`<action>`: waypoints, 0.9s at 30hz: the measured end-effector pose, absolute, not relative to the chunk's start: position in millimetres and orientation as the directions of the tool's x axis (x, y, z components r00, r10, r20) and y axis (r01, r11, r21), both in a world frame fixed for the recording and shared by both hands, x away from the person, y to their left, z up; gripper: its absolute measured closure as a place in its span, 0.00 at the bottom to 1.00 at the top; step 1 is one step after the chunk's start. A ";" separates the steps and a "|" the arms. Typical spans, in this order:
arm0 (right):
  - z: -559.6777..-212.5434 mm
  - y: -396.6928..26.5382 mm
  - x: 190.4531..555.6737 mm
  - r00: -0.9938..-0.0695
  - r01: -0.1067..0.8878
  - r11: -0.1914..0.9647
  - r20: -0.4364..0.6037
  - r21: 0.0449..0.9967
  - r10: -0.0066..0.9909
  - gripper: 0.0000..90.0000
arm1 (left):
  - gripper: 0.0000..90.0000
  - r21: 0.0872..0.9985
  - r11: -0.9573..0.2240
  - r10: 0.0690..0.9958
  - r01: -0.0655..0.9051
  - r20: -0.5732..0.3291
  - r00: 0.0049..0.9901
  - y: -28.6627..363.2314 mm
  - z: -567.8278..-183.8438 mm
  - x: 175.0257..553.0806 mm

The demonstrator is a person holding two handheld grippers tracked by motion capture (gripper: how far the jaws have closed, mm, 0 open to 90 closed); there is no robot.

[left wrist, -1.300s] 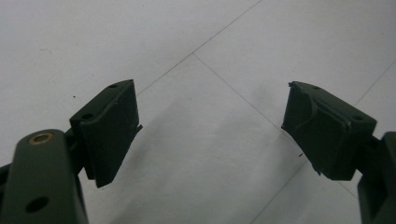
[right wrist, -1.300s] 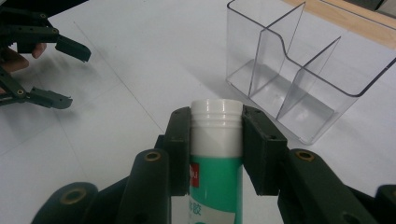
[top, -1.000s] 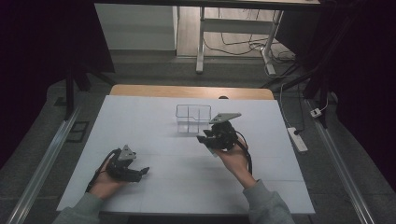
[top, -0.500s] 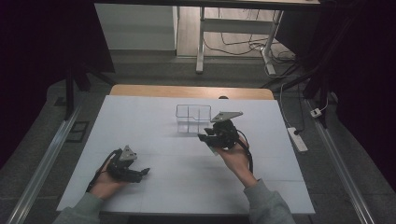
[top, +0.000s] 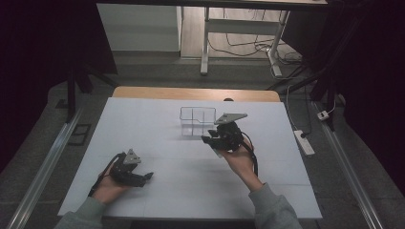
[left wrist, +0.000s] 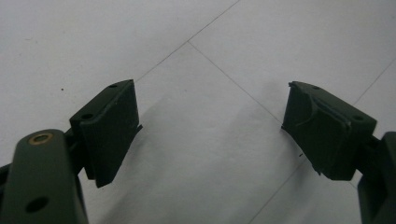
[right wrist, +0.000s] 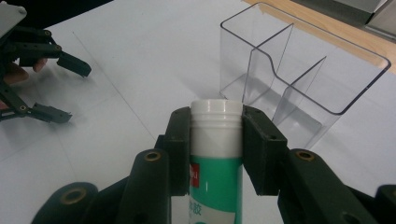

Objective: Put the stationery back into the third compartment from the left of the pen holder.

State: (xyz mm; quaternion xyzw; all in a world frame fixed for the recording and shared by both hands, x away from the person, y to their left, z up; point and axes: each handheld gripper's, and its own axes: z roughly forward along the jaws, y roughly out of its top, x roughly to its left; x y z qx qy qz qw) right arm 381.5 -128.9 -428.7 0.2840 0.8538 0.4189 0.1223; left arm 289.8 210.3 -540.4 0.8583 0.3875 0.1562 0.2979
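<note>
My right gripper (right wrist: 216, 122) is shut on a tube (right wrist: 215, 154) with a white cap and a green-and-white label, its pads pressing both sides just below the cap. In the high view the right gripper (top: 210, 140) hangs just in front of a clear plastic organizer (top: 197, 121) with dividers. That organizer (right wrist: 299, 74) stands empty right beyond the tube. My left gripper (top: 145, 177) rests low at the table's front left, and its jaws (left wrist: 210, 130) stand wide open over bare white tabletop. From the right gripper view the left gripper (right wrist: 70, 91) sits at the far left.
A white table (top: 157, 119) with a wooden strip along its far edge. A power strip (top: 304, 142) lies on the floor to the right. Metal rails run along both sides of the table, and desk legs with cables stand beyond it.
</note>
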 end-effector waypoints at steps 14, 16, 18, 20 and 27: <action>-426.0 -128.2 383.3 -0.809 0.380 0.484 0.029 0.788 0.587 0.72 | 0.20 0.629 -0.527 0.756 0.572 0.040 0.653 209.8 -541.0 289.9; -426.1 -127.8 383.9 -0.809 0.379 0.487 0.026 0.787 0.588 0.72 | 0.20 0.625 -0.530 0.755 0.572 0.042 0.654 209.3 -541.4 289.9; -426.2 -127.5 384.2 -0.808 0.380 0.484 0.028 0.788 0.589 0.72 | 0.20 0.624 -0.531 0.754 0.573 0.040 0.655 209.0 -541.7 289.9; -426.3 -127.5 384.6 -0.808 0.380 0.485 0.027 0.788 0.589 0.72 | 0.20 0.624 -0.530 0.755 0.574 0.039 0.655 209.1 -541.7 290.0; -427.0 -127.4 386.0 -0.807 0.382 0.481 0.030 0.789 0.590 0.72 | 0.21 0.623 -0.530 0.753 0.576 0.033 0.657 209.1 -542.0 290.2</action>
